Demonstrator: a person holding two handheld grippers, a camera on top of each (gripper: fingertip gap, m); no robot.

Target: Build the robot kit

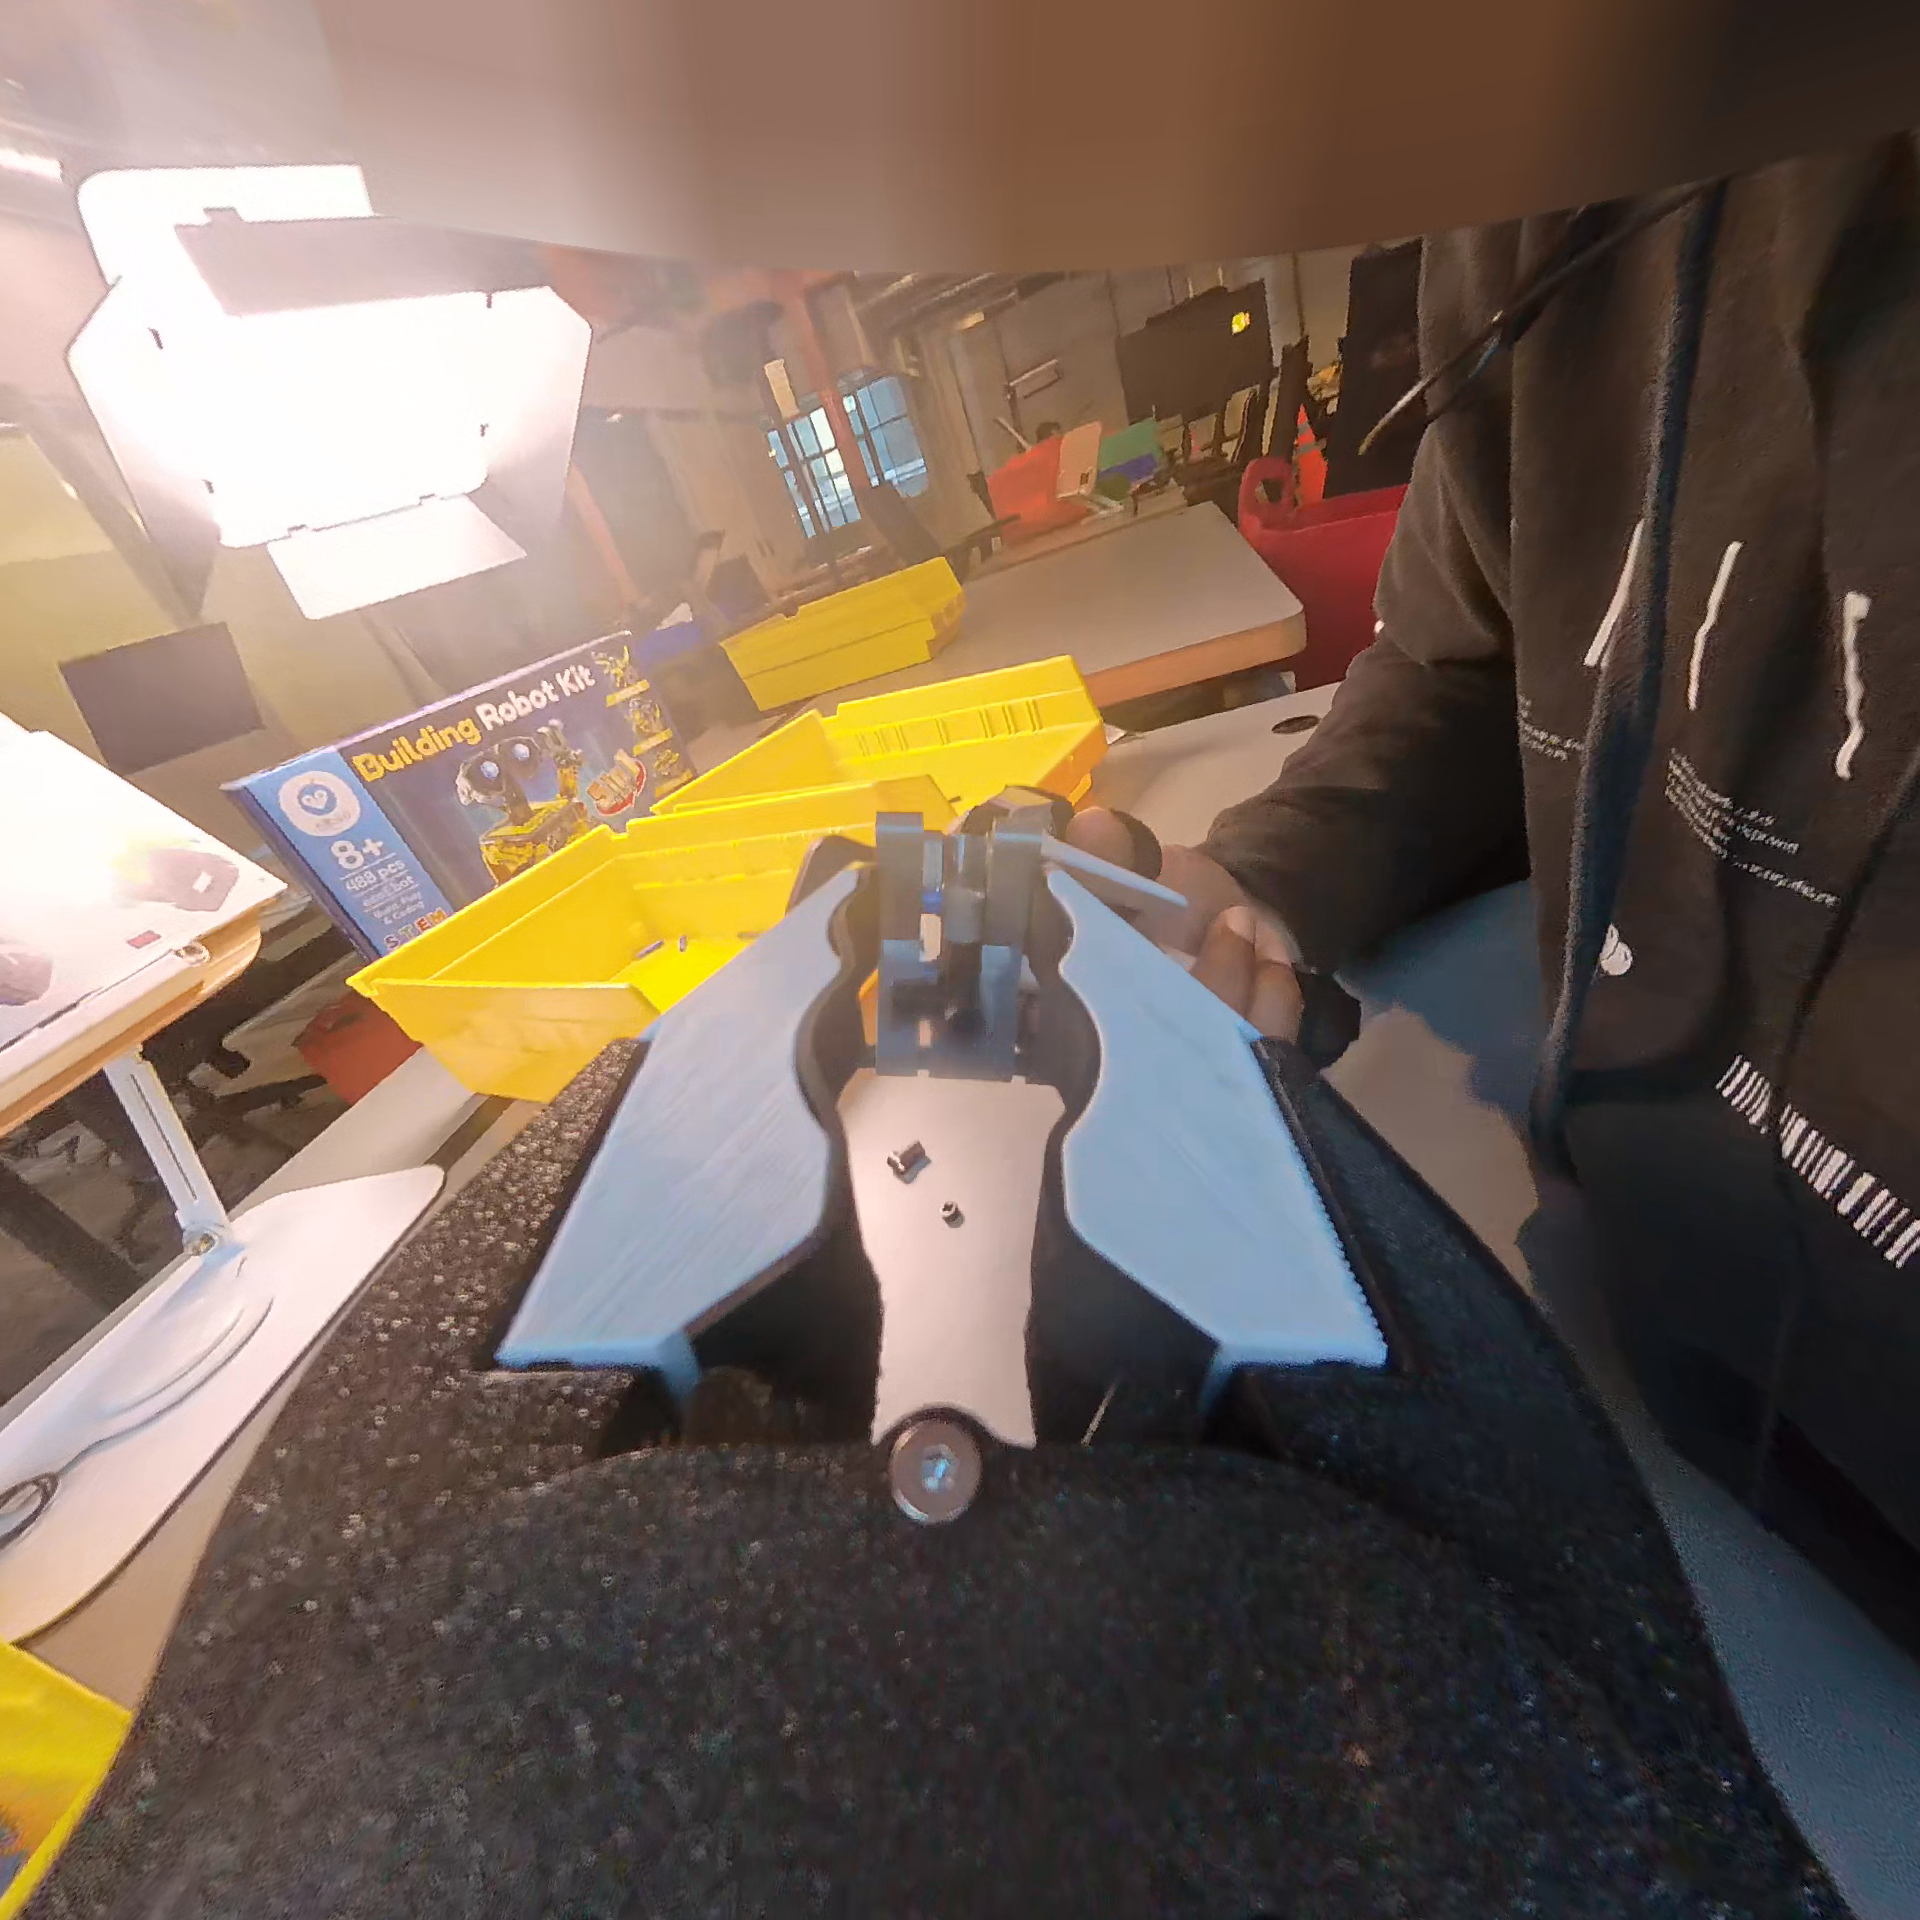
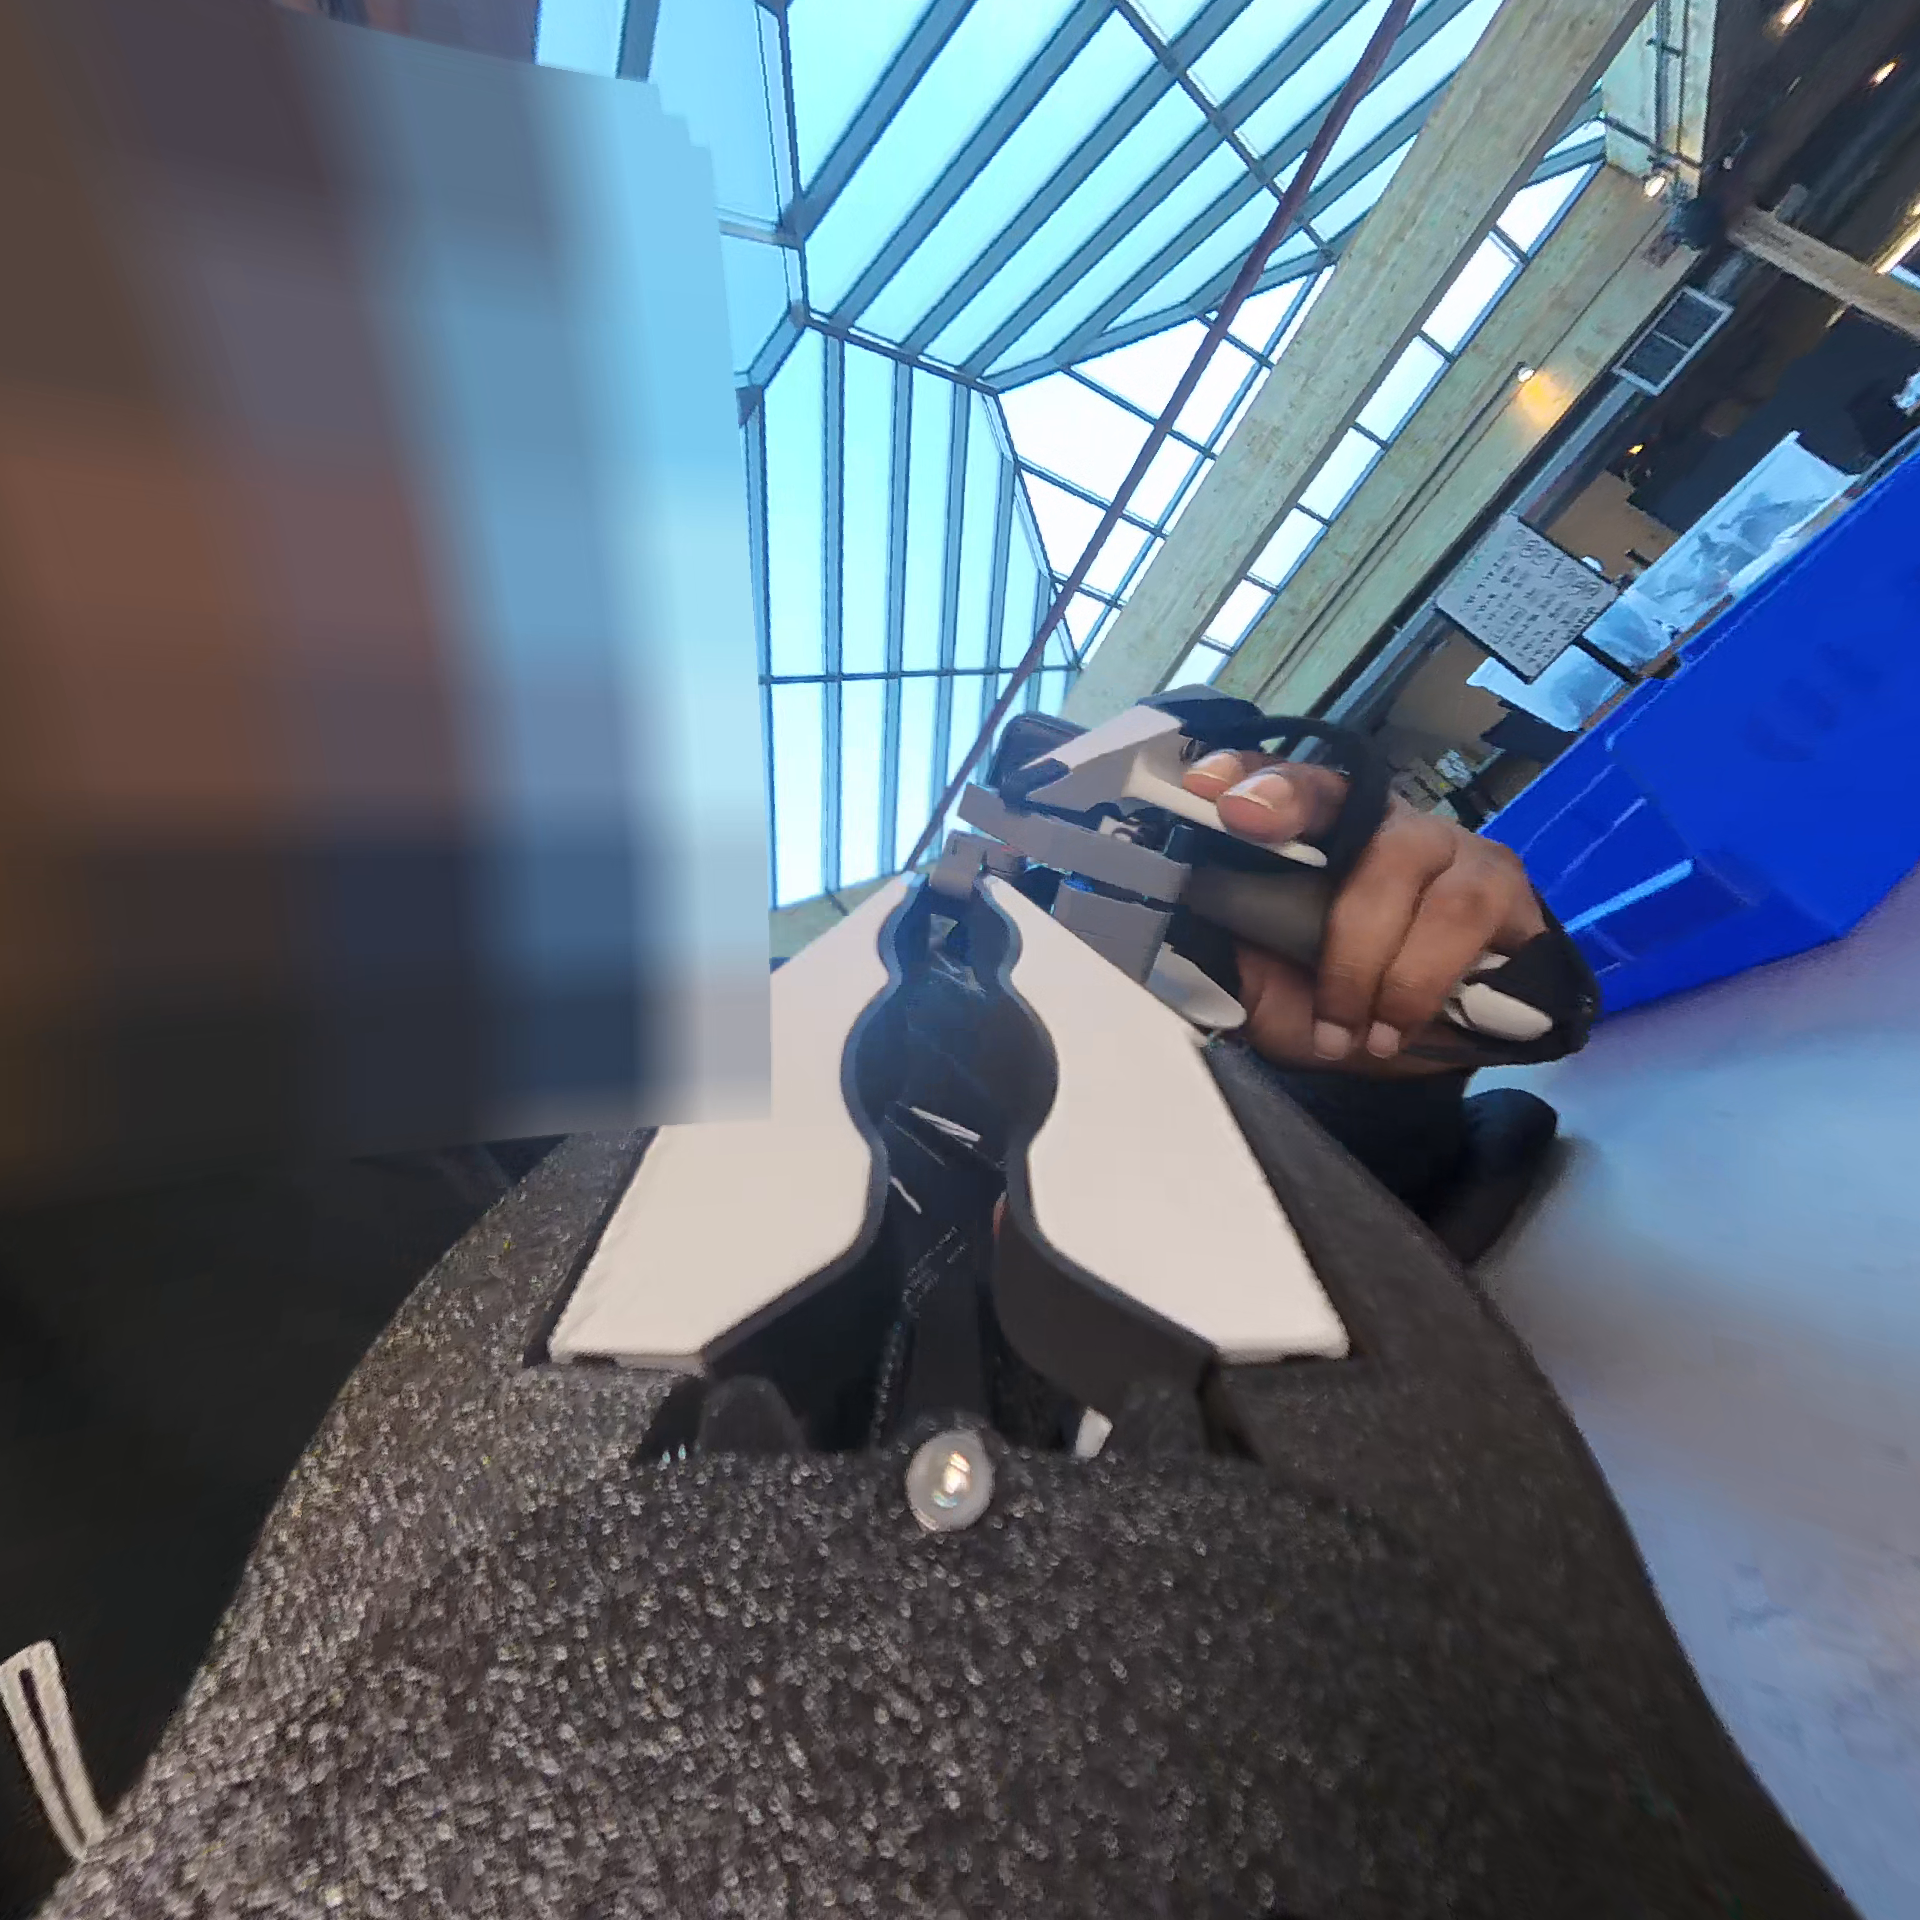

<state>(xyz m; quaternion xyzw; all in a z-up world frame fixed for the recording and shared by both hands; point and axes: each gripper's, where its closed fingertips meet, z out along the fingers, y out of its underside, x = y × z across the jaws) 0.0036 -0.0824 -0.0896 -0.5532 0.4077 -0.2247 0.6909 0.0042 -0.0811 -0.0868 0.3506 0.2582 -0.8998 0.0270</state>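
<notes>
Left wrist view: the left gripper is clamped on a grey block assembly, its two pale fingers pressing the piece from either side. Just beyond the tips, a hand in a fingerless black glove holds a pale part against the assembly's far side. Yellow bins lie past that on the grey table, with a blue kit box behind them and a bright lamp panel farther off.

Right wrist view: the right gripper has its tips drawn together on a small grey end of the same assembly. A blue tote stands beyond.
</notes>
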